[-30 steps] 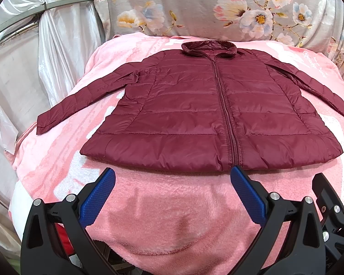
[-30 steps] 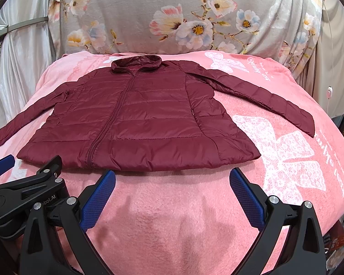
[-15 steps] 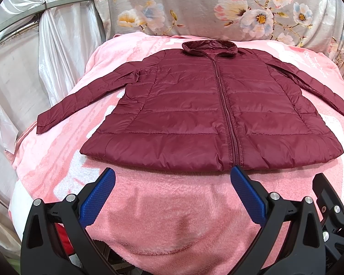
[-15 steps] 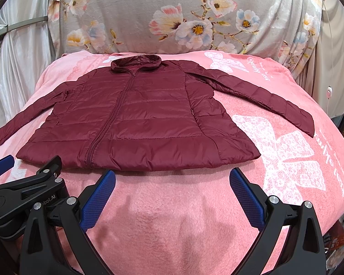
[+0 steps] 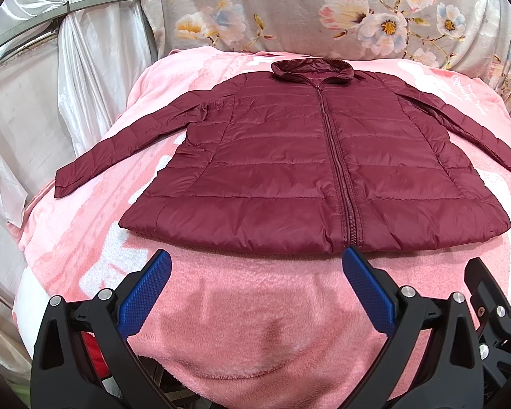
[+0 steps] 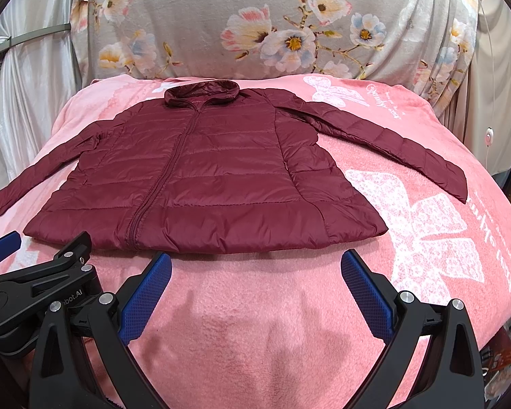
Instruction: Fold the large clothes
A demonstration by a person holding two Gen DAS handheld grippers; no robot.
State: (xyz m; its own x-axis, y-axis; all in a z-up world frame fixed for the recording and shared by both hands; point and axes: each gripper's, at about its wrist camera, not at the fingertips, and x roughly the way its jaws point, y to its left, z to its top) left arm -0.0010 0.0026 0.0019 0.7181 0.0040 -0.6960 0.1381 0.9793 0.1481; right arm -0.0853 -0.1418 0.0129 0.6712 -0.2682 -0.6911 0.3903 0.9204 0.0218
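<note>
Jacket [image 5: 289,170], maroon, quilted, laid flat and face up on pink blanket [image 5: 255,306]; zip [image 5: 337,170] closed from hem to collar [image 5: 311,68]. Unfolded. Collar at far side, next to floral cloth [image 5: 289,10] at the back; hem nearest both claws. Sleeves spread outward: left sleeve [image 5: 129,146] angled down toward the left edge of the blanket, cuff near white curtain [image 5: 85,68]; right sleeve [image 6: 385,136] stretched across the white bow print [image 6: 436,231] side, cuff just above the print.

Left claw [image 5: 255,266]: released, blue pads [image 5: 146,289] spread wide, nothing between them. Held just short of the hem, over bare blanket; right-hand pad tip lined up near the bottom of the zip, not seen touching it.

Right claw [image 6: 255,266]: released likewise, blue fingers [image 6: 364,289] wide apart, empty. Positioned before the hem, right of the zip, apart from the fabric. Seen in the right wrist view at lower left: black body of the left claw just beside it, one blue tip near the hem's left corner.

Containers: none in view. Blanket covering the whole support; type of support beneath not determinable. Small white object on a cord [image 6: 489,134] hanging at far right, nature unclear
</note>
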